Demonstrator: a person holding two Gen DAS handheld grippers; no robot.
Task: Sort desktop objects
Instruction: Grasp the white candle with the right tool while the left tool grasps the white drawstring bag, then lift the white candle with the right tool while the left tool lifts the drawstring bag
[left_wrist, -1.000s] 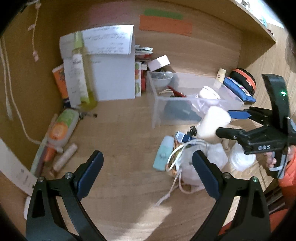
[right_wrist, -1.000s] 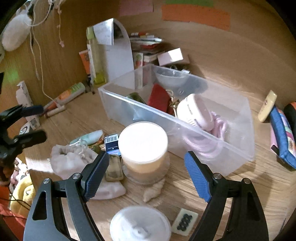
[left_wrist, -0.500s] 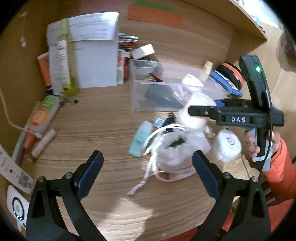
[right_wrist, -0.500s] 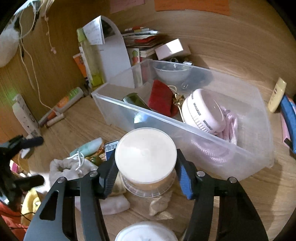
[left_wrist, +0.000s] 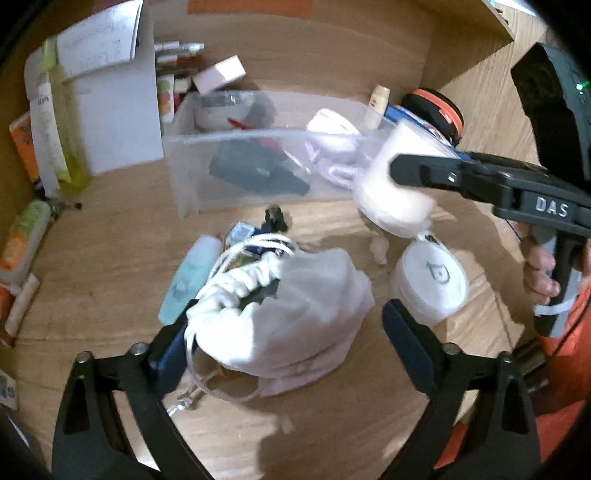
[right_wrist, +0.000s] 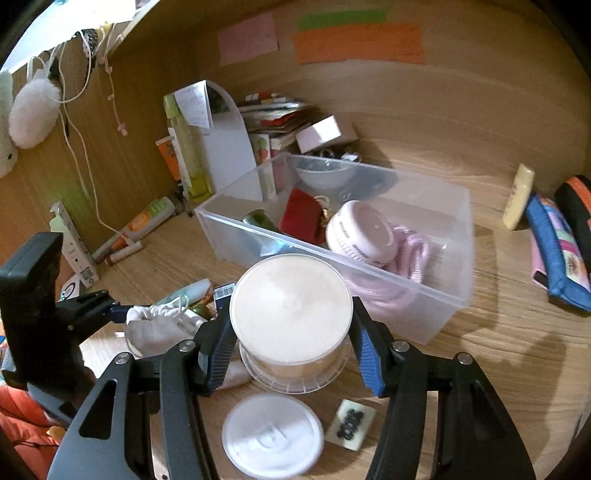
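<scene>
Bare desk (right_wrist: 498, 354) lay open at three o'clock of the bin (right_wrist: 439, 295); clutter crowded nine o'clock.

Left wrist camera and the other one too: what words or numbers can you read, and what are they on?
"DAS": white letters on the right gripper, the black tool that grips the cream jar.
Pink jar in the clear bin: print round its side, too blurred to read.
Paper note: handwriting, too blurred.
White lid: a small drawn mark, no letters to read.
White box: a square code, print too small.
</scene>
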